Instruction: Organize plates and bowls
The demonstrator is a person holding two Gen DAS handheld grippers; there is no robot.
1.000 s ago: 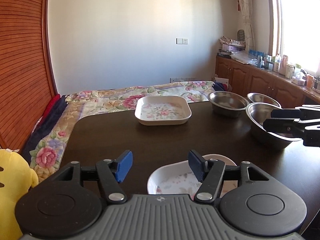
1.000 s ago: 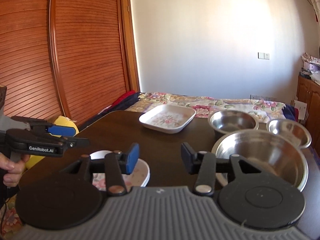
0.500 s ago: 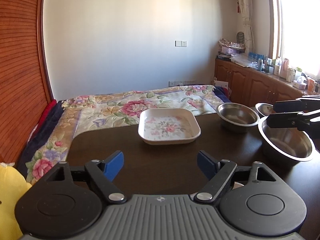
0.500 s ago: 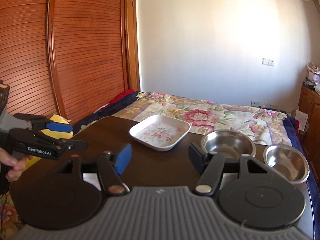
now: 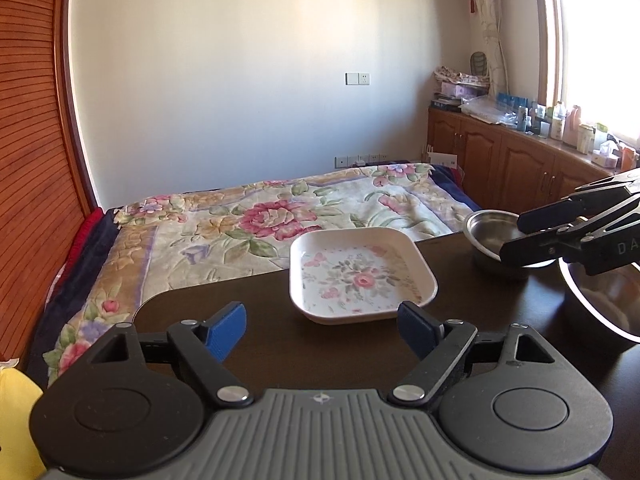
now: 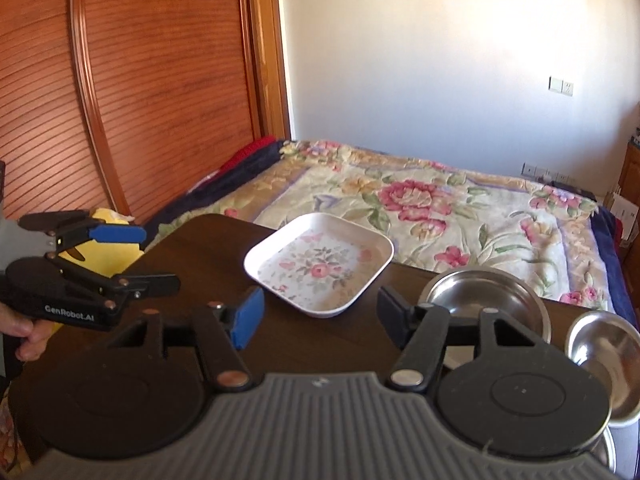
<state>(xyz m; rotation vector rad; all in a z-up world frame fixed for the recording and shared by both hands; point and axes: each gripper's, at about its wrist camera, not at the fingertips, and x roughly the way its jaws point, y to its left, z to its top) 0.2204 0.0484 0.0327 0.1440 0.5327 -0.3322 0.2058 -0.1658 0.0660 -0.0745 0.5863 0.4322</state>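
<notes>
Both claws are gaping empty: left gripper (image 5: 320, 330) is facing the plate (image 5: 360, 276) just ahead, right gripper (image 6: 318, 316) hovering with bowls (image 6: 486, 304) front-right.

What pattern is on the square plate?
Pink floral print on white square plate, clearest in the left wrist view.

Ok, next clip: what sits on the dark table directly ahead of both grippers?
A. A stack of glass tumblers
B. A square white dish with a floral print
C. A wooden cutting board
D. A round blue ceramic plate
B: the square floral dish lies on the dark table ahead of the open, empty left gripper, and ahead of the right gripper in its own view.
</notes>
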